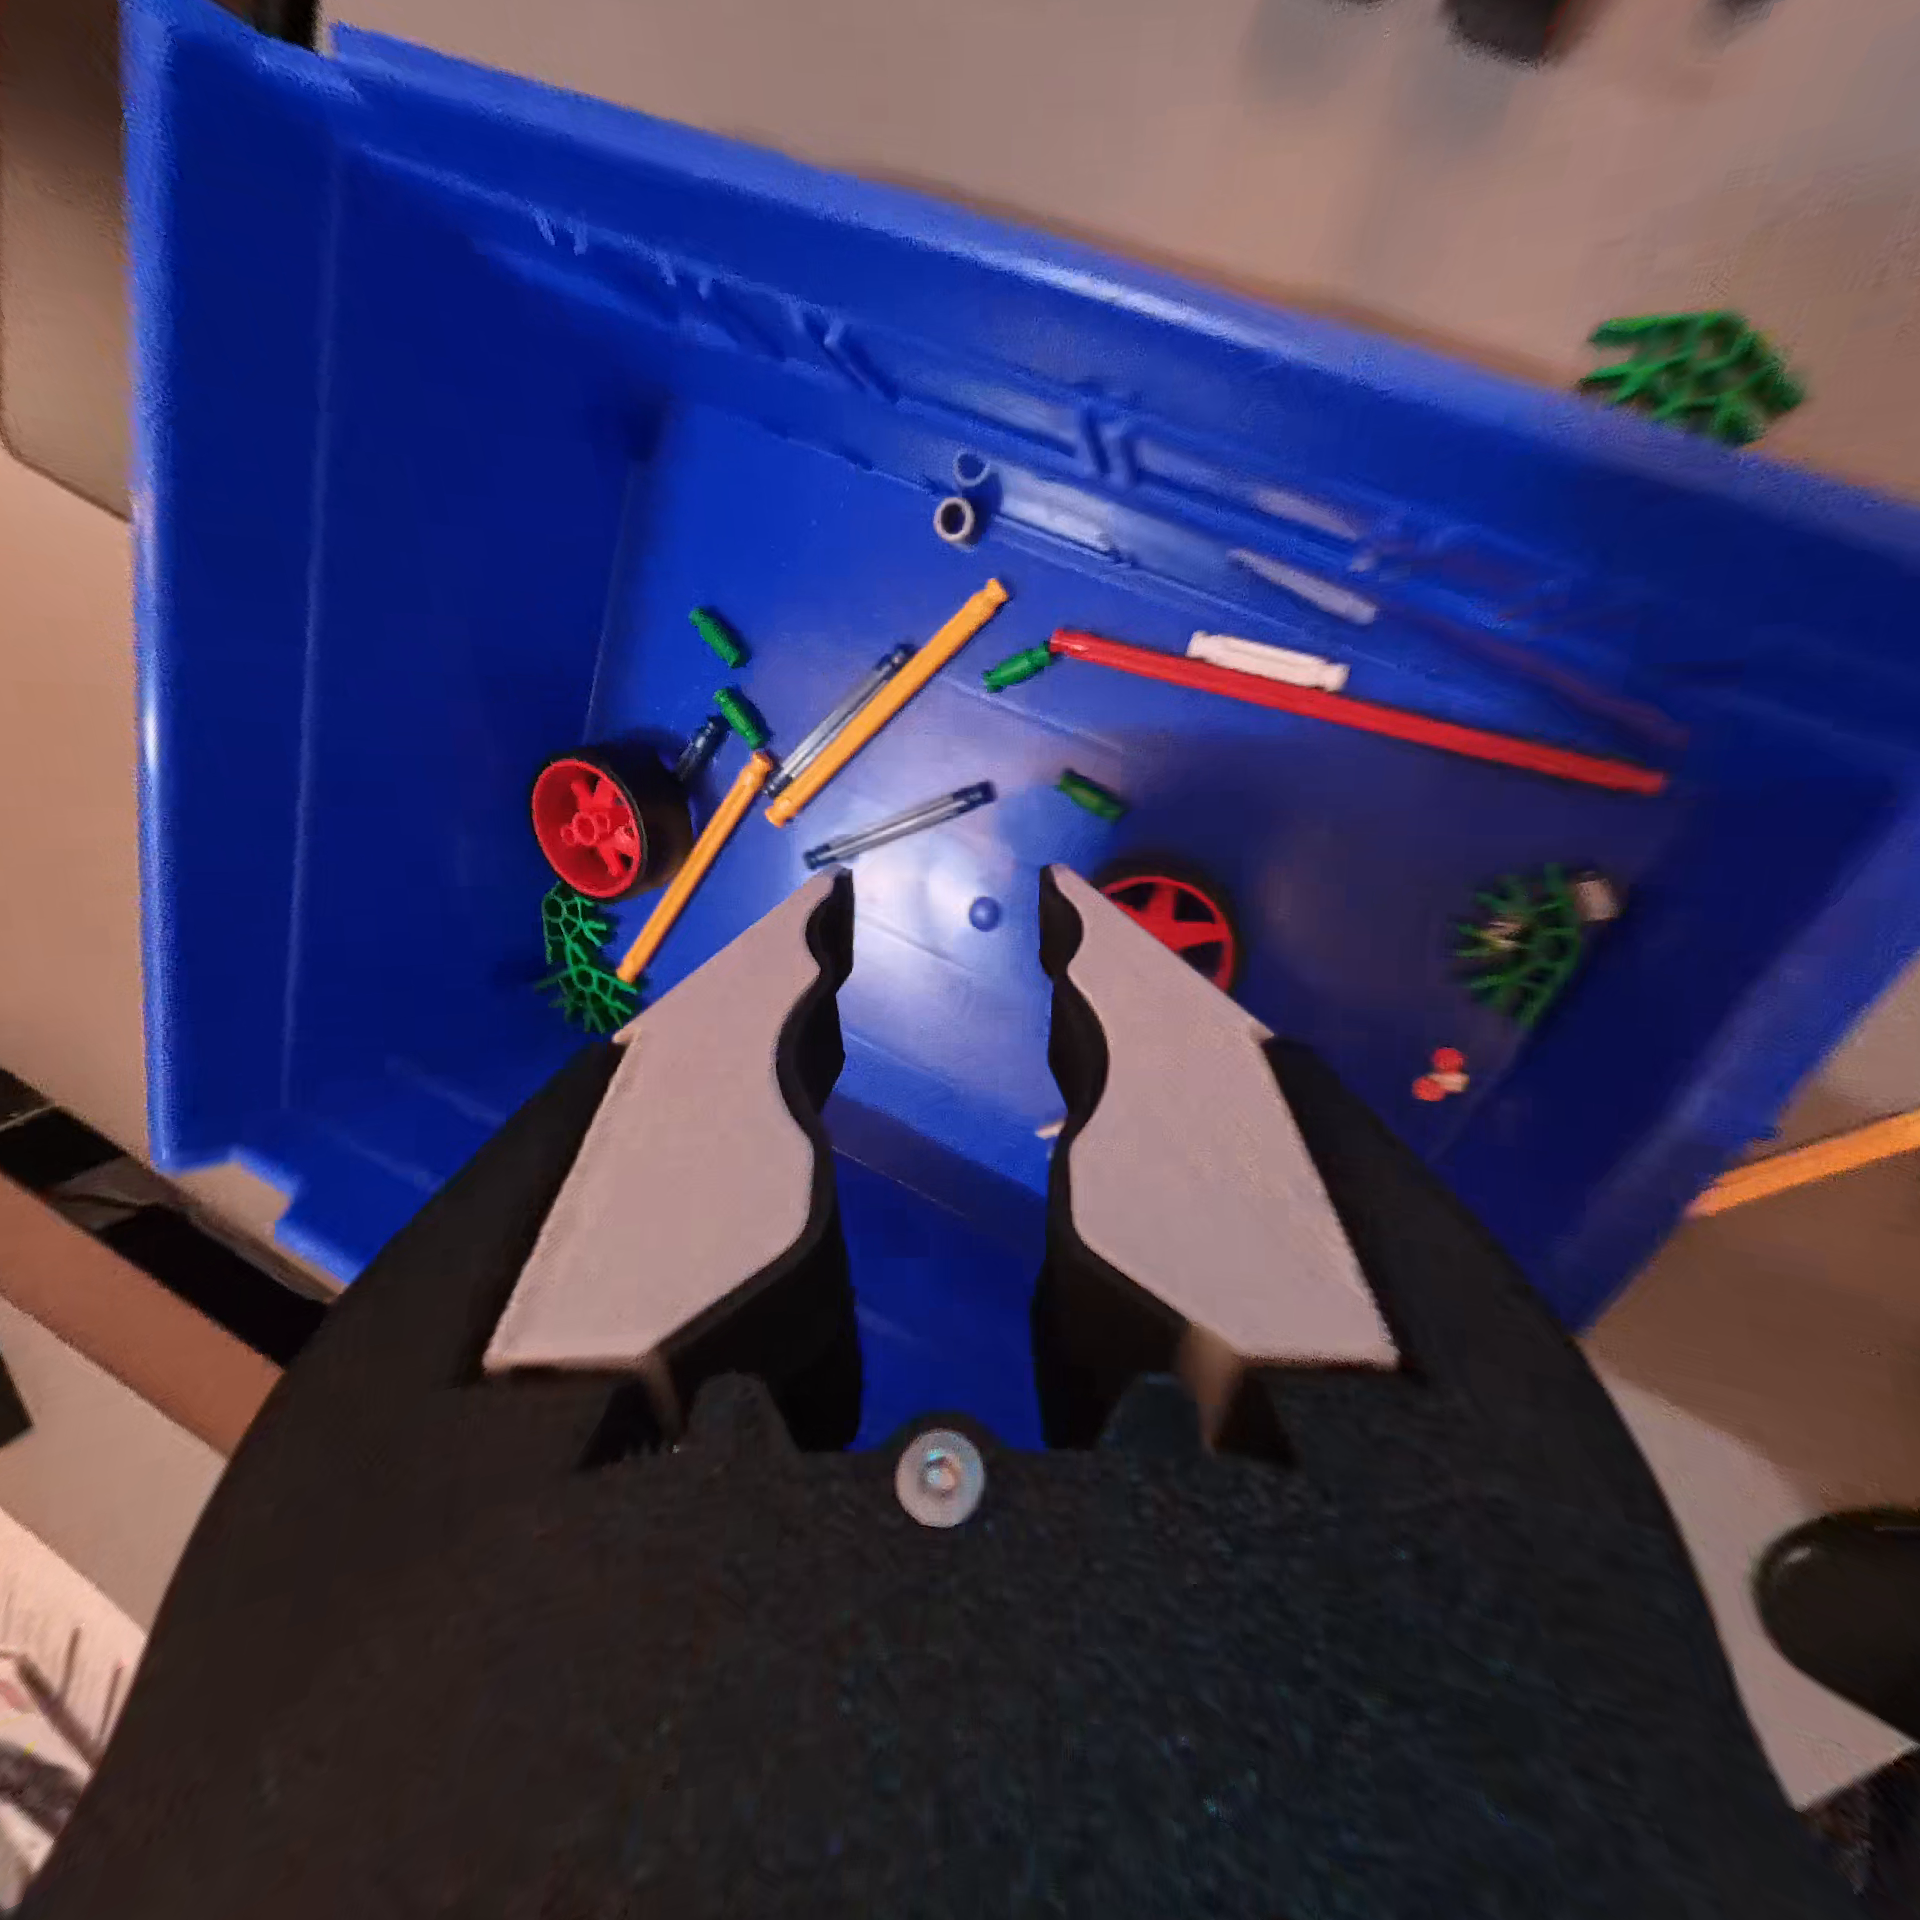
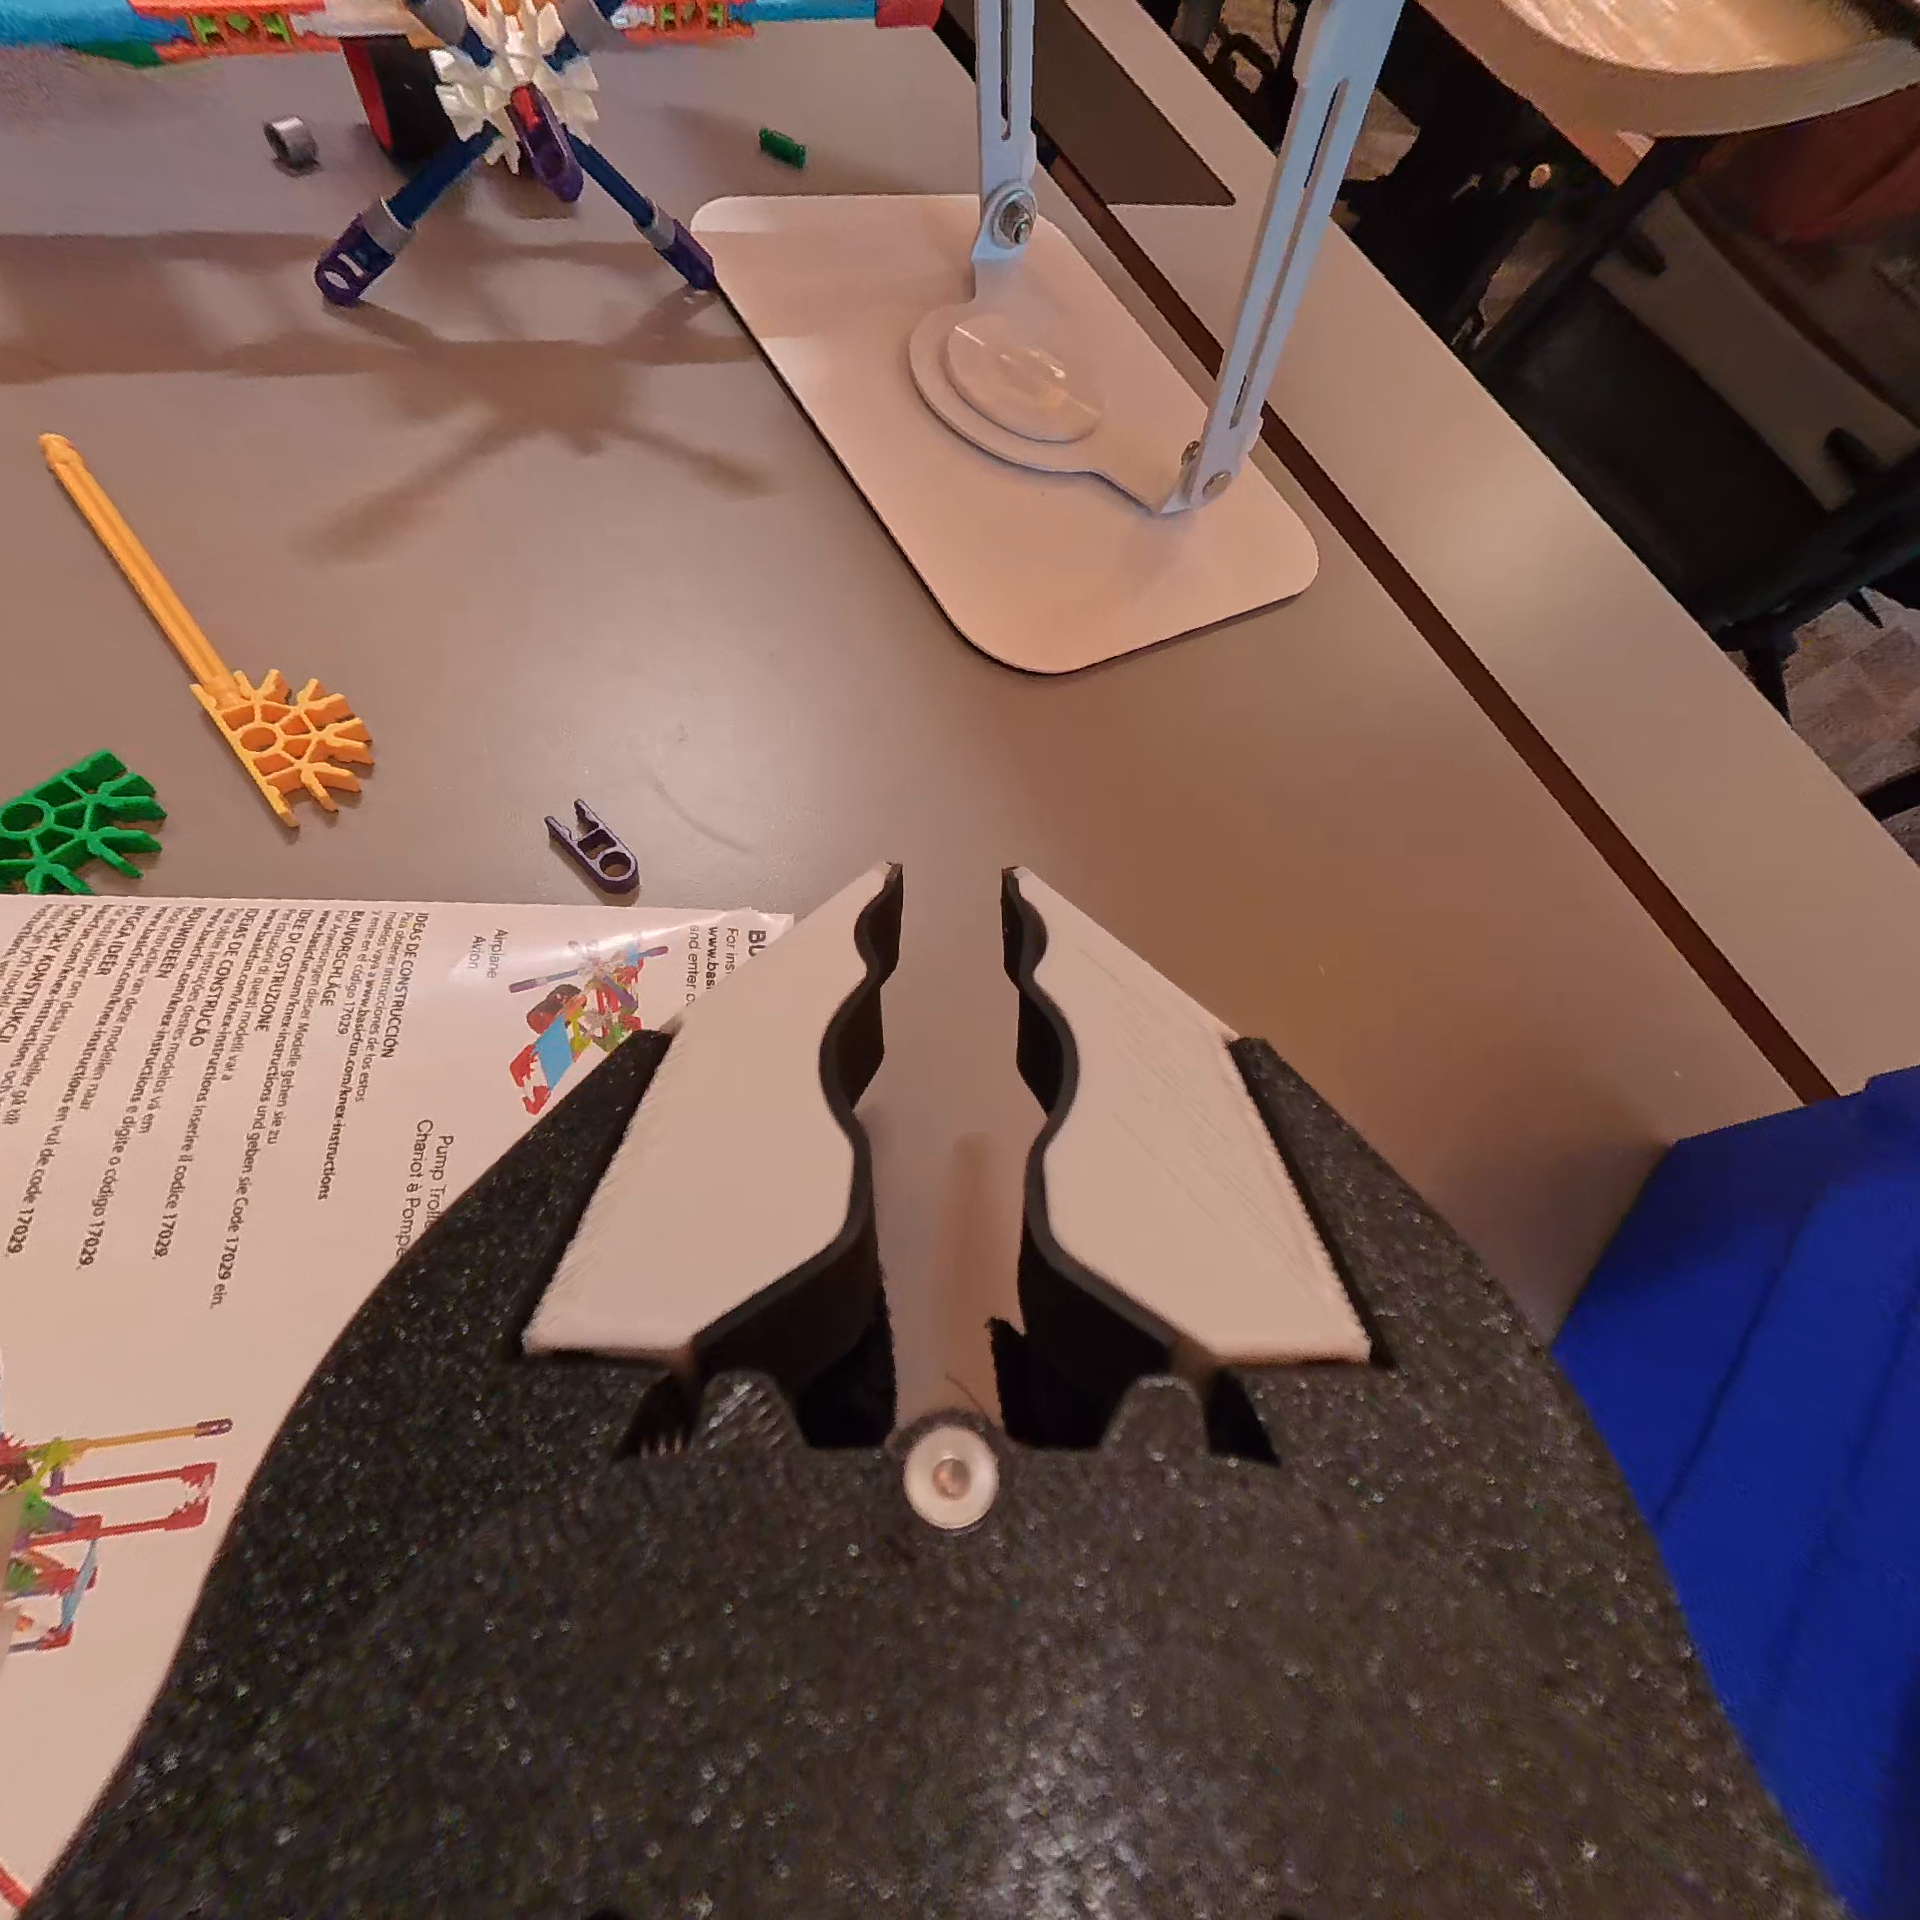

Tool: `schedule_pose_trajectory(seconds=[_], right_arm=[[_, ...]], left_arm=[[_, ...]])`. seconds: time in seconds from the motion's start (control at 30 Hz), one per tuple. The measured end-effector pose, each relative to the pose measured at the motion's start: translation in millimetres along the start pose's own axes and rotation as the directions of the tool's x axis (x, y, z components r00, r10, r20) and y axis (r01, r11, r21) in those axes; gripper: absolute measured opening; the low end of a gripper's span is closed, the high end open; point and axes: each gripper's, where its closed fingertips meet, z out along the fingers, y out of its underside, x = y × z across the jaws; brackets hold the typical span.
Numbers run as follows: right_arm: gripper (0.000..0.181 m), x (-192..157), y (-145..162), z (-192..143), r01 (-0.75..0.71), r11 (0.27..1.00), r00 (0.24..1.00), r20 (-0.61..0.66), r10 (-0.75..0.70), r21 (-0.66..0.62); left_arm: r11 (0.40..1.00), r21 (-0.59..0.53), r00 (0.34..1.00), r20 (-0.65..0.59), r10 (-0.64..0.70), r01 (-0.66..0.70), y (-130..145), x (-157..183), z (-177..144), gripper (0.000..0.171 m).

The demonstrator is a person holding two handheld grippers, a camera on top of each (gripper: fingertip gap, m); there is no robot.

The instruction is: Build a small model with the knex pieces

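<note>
Your left gripper [image 1: 945,894] hangs spread over the blue bin [image 1: 416,623] – red rod [image 1: 1351,712] running left-right. Your right gripper [image 2: 951,883] is spread too, beside a printed instruction sheet [image 2: 260,1091].

Brown tabletop [image 2: 935,727], white lamp base [image 2: 1039,540]

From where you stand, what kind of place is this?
Probably a hobby or classroom worktable for building toy models: a blue bin of loose rods and wheels, an instruction booklet, and a half-built toy model on the table.
</note>
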Motion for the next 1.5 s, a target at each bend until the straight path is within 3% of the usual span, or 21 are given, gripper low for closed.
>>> schedule_pose_trajectory(seconds=[0.27, 0.43, 0.73, 0.9, 1.0, 1.13, 1.27, 1.37, 1.5], right_arm=[[0.019, 0, 5, 4, 0.002, 1.000, 1.000, 0.003, -0.002, -0.016], [0.019, -1, 6, 8, 0.010, 1.000, 1.000, 0.007, -0.010, -0.026], [0.019, -5, 8, 7, 0.039, 0.999, 0.999, 0.016, -0.038, -0.037], [0.019, -5, 9, 6, 0.042, 0.998, 0.999, 0.017, -0.042, -0.038], [0.019, -6, 6, 5, 0.047, 0.998, 0.999, 0.016, -0.047, -0.032], [0.019, -8, 1, 3, 0.054, 0.998, 0.998, 0.015, -0.053, -0.021], [0.019, -11, -8, 1, 0.062, 0.998, 0.998, 0.015, -0.062, -0.002], [0.019, -15, -16, -1, 0.076, 0.997, 0.997, 0.018, -0.076, 0.017], [0.019, -18, -25, -5, 0.086, 0.996, 0.996, 0.011, -0.087, 0.034]], left_arm=[[0.995, 0.059, 0.992, -0.102, -0.076, 0.082, -9, -44, 41, 0.024], [0.999, -0.020, 0.998, -0.062, 0.023, -0.025, -5, -58, 60, 0.015], [0.975, -0.131, 0.975, -0.150, 0.161, -0.181, 3, -66, 81, 0.016], [0.982, -0.109, 0.966, -0.229, 0.123, -0.151, 3, -60, 83, 0.006], [0.989, -0.076, 0.972, -0.210, 0.107, -0.126, 1, -65, 81, 0.006], [0.999, 0.033, 0.981, -0.191, 0.019, -0.012, -16, -70, 53, 0.005], [0.966, 0.218, 0.970, -0.226, -0.091, 0.141, -43, -68, 4, 0.005], [0.937, 0.300, 0.970, -0.214, -0.115, 0.178, -60, -60, -30, 0.005], [0.916, 0.380, 0.987, -0.137, -0.081, 0.128, -99, -32, -78, 0.005]])
